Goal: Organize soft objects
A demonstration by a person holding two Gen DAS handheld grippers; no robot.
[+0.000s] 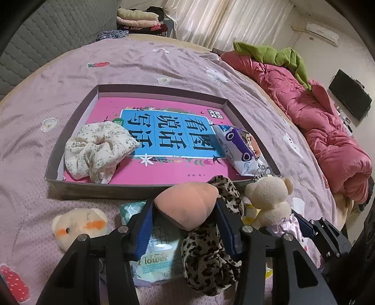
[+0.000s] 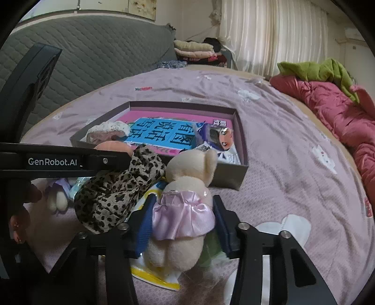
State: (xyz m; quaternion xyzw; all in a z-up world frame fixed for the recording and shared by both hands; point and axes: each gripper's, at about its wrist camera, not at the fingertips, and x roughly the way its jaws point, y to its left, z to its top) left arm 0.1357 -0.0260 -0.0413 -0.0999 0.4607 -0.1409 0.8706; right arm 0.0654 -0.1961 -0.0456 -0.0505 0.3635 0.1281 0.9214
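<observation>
A bed covered by a lilac bedspread (image 1: 164,63) with strawberry and flower prints fills both views; a grey quilted headboard (image 2: 93,54) stands at its far left and a crumpled pink duvet (image 1: 328,131) topped by a green garment (image 1: 276,52) lies along its right side. Folded clothes (image 1: 138,20) are stacked beyond the bed, before pale curtains (image 2: 269,35).

A shallow grey box (image 1: 77,117) rests flat on the bedspread, its floor lined by a pink and blue printed book cover (image 1: 168,131). Inside it, a cream floral scrunchie (image 1: 98,150) lies at the near left and a white and purple tissue packet (image 1: 241,150) leans against the right wall.

In front of the box, on the bedspread: a leopard-print scrunchie (image 1: 208,253), draped partly over a pale green packet (image 1: 154,260) marked "Flower"; a cream round plush face (image 1: 79,226) with orange cheeks, well to the left; a yellow-edged packet (image 2: 154,276) under the bear.

The left gripper (image 1: 185,221) pinches a peach-coloured soft plush (image 1: 187,204) between its blue pads, held just before the box's near wall and above the leopard scrunchie.

The right gripper (image 2: 182,223) clamps a cream plush bear (image 2: 192,169) at its pink satin skirt; the bear stands upright, facing away, just beside the box's near right corner and touching the leopard scrunchie.
</observation>
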